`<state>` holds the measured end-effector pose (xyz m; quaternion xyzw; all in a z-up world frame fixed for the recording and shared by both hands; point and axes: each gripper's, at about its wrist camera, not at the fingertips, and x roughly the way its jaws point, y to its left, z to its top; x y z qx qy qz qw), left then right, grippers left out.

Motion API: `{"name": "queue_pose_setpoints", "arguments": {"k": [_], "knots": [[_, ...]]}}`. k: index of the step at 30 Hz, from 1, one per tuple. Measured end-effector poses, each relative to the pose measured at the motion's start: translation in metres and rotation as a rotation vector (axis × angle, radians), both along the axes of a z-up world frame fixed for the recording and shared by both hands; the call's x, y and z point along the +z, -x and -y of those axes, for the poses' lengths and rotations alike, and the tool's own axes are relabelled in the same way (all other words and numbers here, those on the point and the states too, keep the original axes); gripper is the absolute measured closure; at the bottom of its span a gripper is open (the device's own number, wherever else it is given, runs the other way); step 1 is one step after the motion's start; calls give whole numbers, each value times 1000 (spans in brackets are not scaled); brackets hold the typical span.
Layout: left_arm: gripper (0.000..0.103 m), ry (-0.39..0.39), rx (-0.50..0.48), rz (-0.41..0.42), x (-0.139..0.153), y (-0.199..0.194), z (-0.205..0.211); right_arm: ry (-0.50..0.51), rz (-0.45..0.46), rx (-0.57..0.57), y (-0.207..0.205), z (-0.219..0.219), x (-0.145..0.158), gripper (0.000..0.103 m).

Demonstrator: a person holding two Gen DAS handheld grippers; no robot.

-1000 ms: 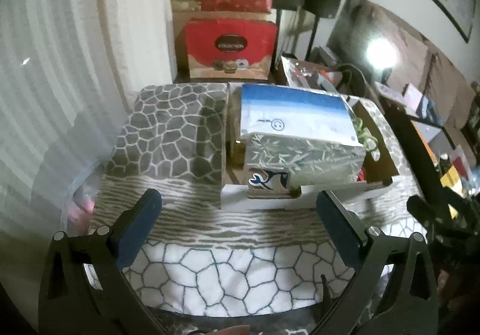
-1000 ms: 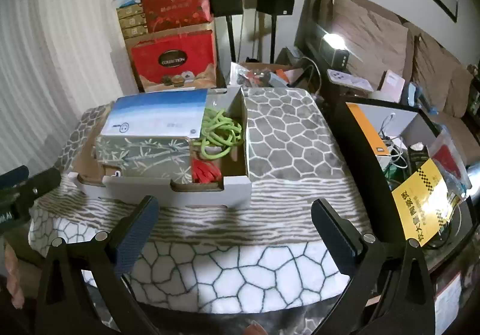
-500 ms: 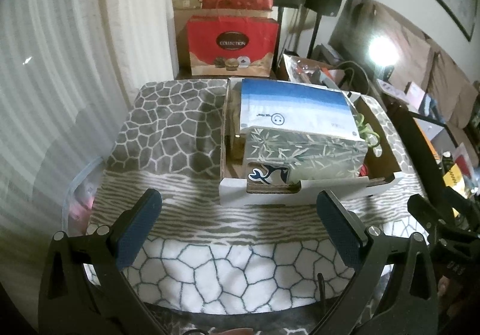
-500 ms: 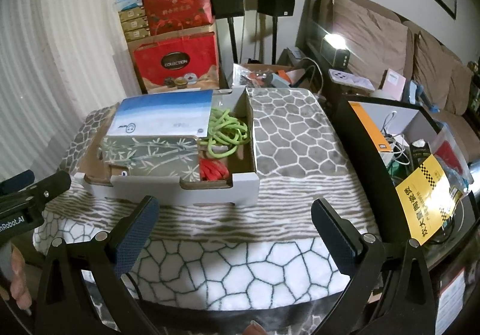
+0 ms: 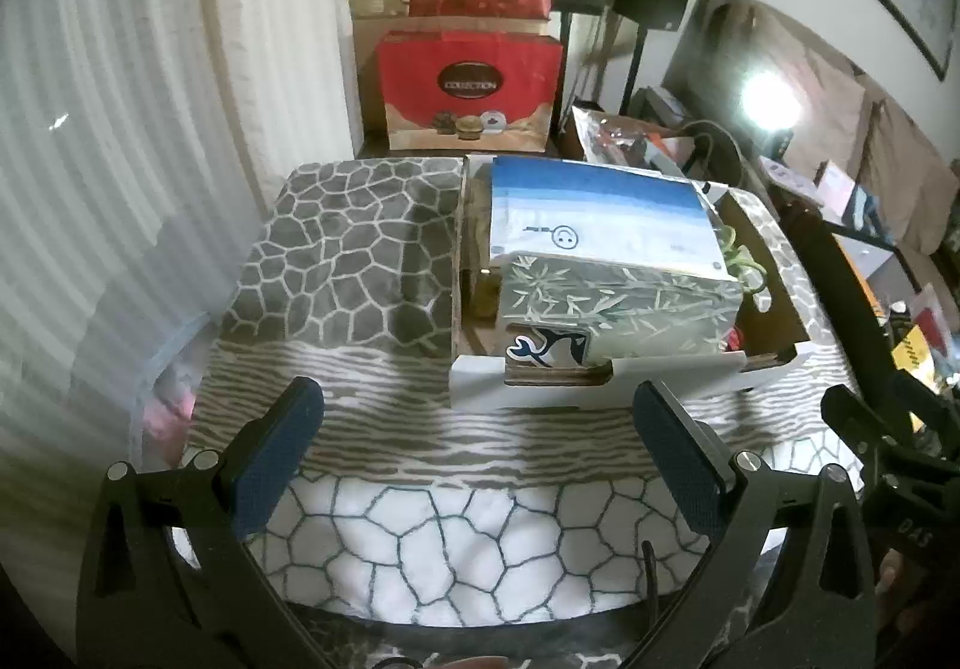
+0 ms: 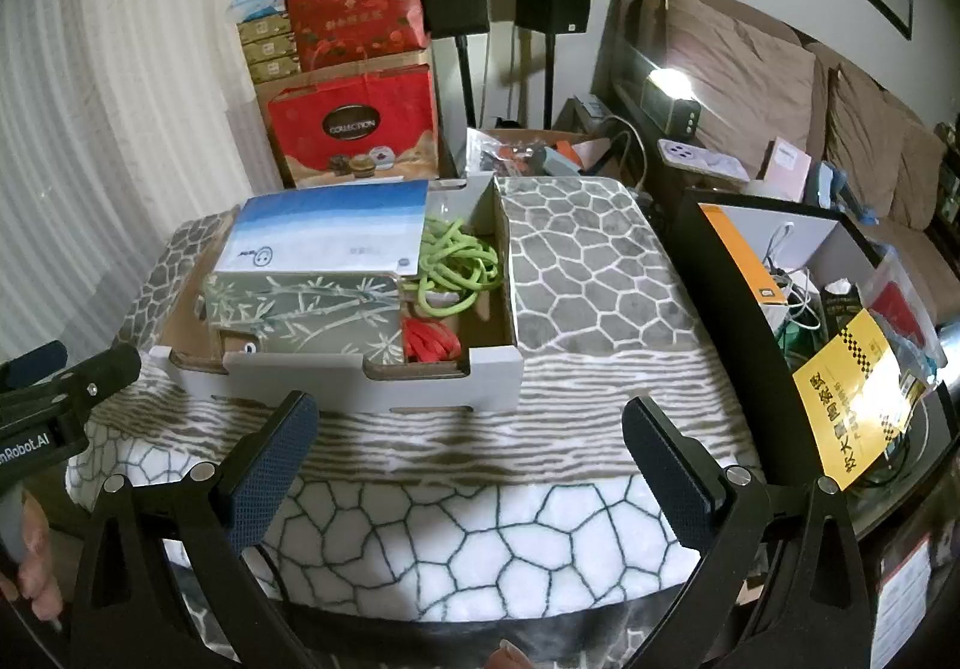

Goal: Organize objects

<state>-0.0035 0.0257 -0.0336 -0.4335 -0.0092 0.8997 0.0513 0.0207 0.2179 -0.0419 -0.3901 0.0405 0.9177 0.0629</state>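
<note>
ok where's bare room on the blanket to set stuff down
Free: the grey blanket patch right of the cardboard tray, the patch left of it in the left wrist view, and the white front strip. Crowded: inside the tray, with the bamboo-print box, green cord.

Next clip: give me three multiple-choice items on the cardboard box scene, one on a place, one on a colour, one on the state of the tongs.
1. Where does the green cord lie?
A. inside the cardboard box
B. on the blanket
C. on the sofa

2. What colour is the bundle near the box's front wall?
A. yellow
B. red
C. white

3. How are both tongs?
A. shut on the cord
B. shut, empty
C. open, empty

Answers: 
1 A, green cord sits within the cardboard box. 
2 B, red bundle. 
3 C, left tongs and right tongs gape over the blanket.
</note>
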Motion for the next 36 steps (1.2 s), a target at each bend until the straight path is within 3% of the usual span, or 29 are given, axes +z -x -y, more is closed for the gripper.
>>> {"name": "queue_pose_setpoints", "arguments": {"k": [12, 36], "knots": [[0, 61, -1, -22, 1, -4, -3, -14, -9, -1, 2, 2, 2, 1], [0, 56, -1, -25, 4, -7, -1, -28, -10, 3, 5, 3, 3, 1]]}}
